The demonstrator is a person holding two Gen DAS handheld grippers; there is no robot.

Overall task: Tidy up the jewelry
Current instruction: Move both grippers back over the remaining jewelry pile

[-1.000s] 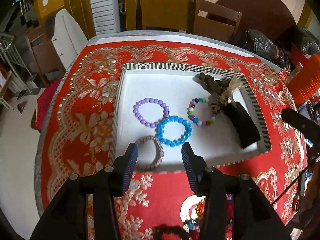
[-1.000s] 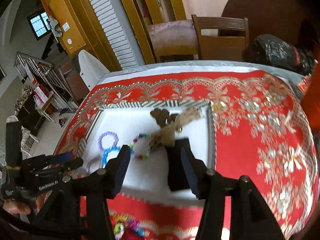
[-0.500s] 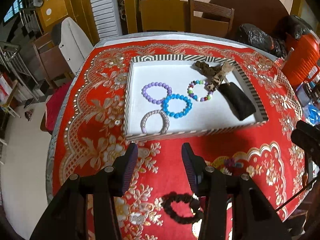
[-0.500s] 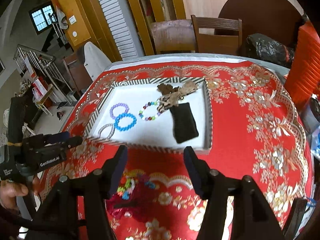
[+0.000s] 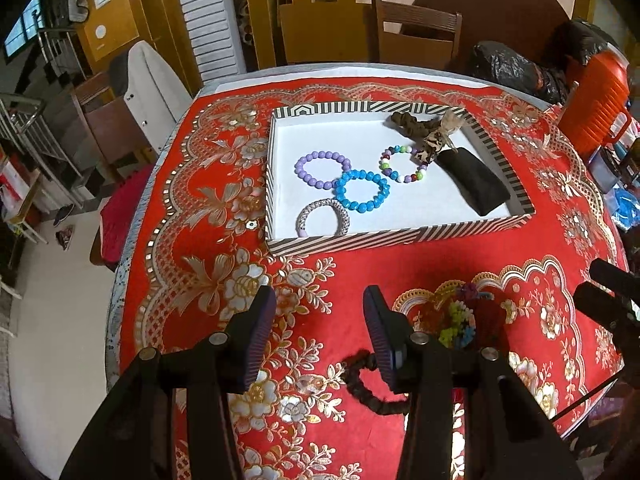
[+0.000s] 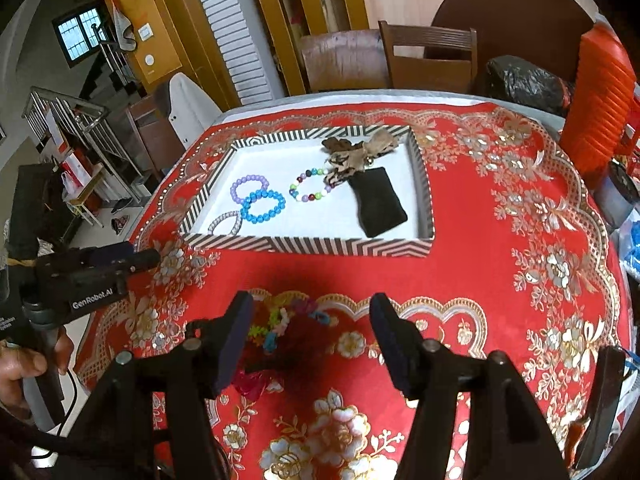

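A striped-rim white tray (image 5: 392,236) (image 6: 304,246) lies on the red floral tablecloth (image 5: 208,280). It holds a purple bead bracelet (image 5: 300,168), a blue one (image 5: 340,192), a silver one (image 5: 344,216), a multicoloured one (image 5: 386,164), a brown scrunchie (image 5: 412,122) and a black pouch (image 5: 474,184). Nearer than the tray lie a dark bead bracelet (image 5: 360,388) and a heap of colourful jewelry (image 5: 460,320) (image 6: 276,320). My left gripper (image 5: 320,328) hangs open over bare cloth, the dark bracelet just by its right finger. My right gripper (image 6: 312,332) is open, the heap beside its left finger.
A hand (image 6: 28,360) holds the left gripper's handle at the table's left edge. Wooden chairs (image 5: 416,36) stand behind the table. An orange container (image 6: 600,100) and black bags (image 6: 520,80) sit at the far right. Blue and clear items (image 5: 624,200) crowd the right edge.
Both grippers have drawn back from the tray toward the table's near side. The dark bracelet and the colourful heap have come into view near the fingers.
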